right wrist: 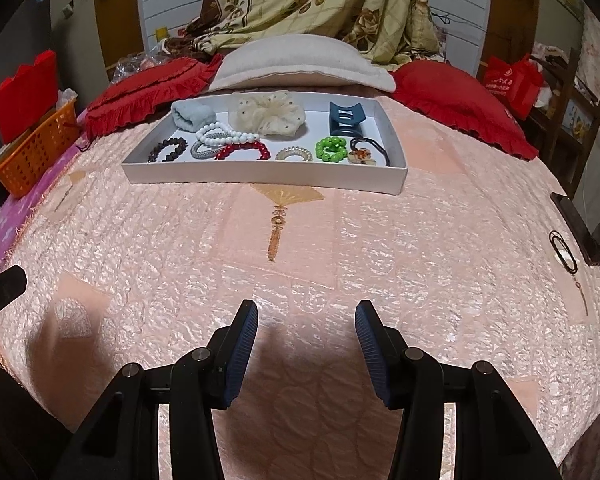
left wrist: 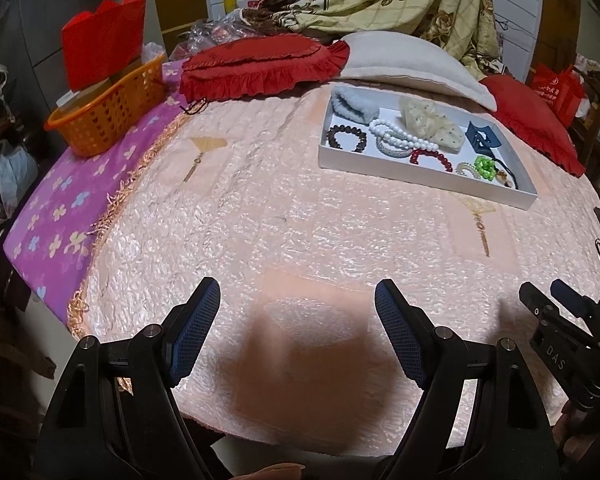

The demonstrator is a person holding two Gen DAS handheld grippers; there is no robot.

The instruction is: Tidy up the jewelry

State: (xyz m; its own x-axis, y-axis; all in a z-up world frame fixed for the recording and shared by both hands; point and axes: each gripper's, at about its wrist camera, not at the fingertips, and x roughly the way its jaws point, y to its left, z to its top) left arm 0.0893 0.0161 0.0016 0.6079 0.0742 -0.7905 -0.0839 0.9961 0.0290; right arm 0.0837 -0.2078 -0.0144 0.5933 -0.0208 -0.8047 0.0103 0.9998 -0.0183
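Note:
A white tray [right wrist: 260,176] lies on the pink bedspread, far ahead of both grippers; it also shows in the left wrist view [left wrist: 420,174]. In it lie a white bead necklace [right wrist: 224,135], a red bead bracelet [right wrist: 242,150], a dark bead bracelet [right wrist: 168,150], a green bead ring [right wrist: 331,149], a cream scrunchie [right wrist: 266,114], a blue hair claw [right wrist: 346,117] and a pale blue band [right wrist: 191,116]. A black cord pendant [right wrist: 563,254] lies alone on the bedspread at the right. My left gripper [left wrist: 296,312] is open and empty. My right gripper [right wrist: 306,334] is open and empty.
An orange basket [left wrist: 104,114] holding a red box stands on the purple sheet at the left. Red frilled cushions [left wrist: 260,66] and a white pillow [right wrist: 300,64] lie behind the tray, with a floral quilt piled at the back. A dark object [right wrist: 576,220] sits at the bed's right edge.

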